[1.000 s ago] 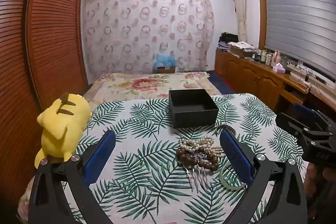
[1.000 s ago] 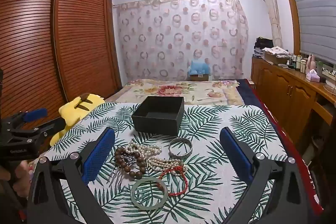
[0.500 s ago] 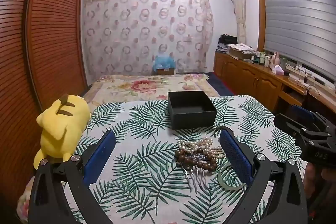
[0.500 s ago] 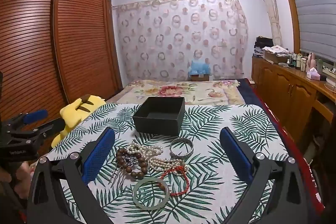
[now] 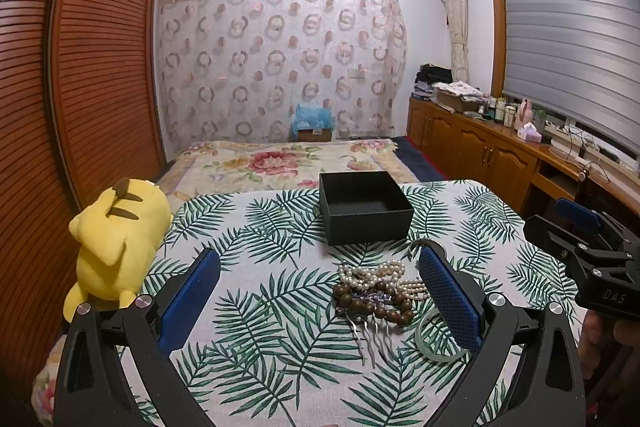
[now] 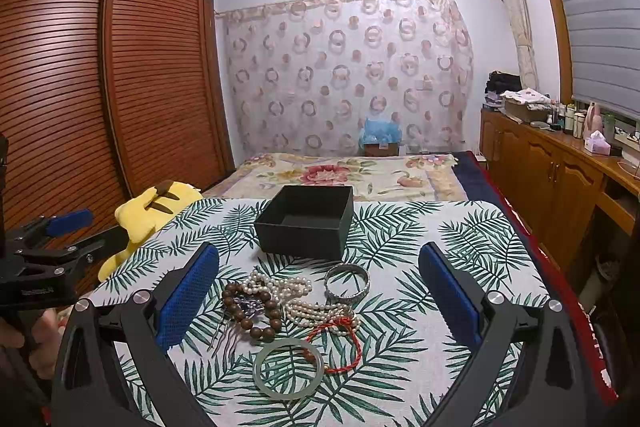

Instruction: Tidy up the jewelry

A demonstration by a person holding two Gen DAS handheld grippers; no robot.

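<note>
An empty black box (image 6: 306, 221) (image 5: 365, 211) stands open on the leaf-print table. In front of it lies a jewelry pile: brown wooden bead bracelet (image 6: 256, 315) (image 5: 370, 301), pearl strands (image 6: 304, 301) (image 5: 380, 273), a silver bangle (image 6: 347, 283), a red cord bracelet (image 6: 342, 341), a pale green jade bangle (image 6: 289, 367) (image 5: 434, 343) and a metal hair comb (image 5: 370, 339). My right gripper (image 6: 318, 297) hovers open over the pile, holding nothing. My left gripper (image 5: 320, 293) is open, the pile just inside its right finger.
A yellow plush toy (image 5: 116, 235) sits at the table's left edge. A bed with a floral cover (image 6: 352, 173) lies beyond the table, wooden cabinets (image 6: 560, 179) run along the right, and a slatted wardrobe (image 6: 100, 87) fills the left. Each gripper shows at the other view's edge.
Both views have drifted slightly; the jewelry pile sits a little nearer and more central between the right fingers. Both grippers stay open and nothing on the table has moved.
</note>
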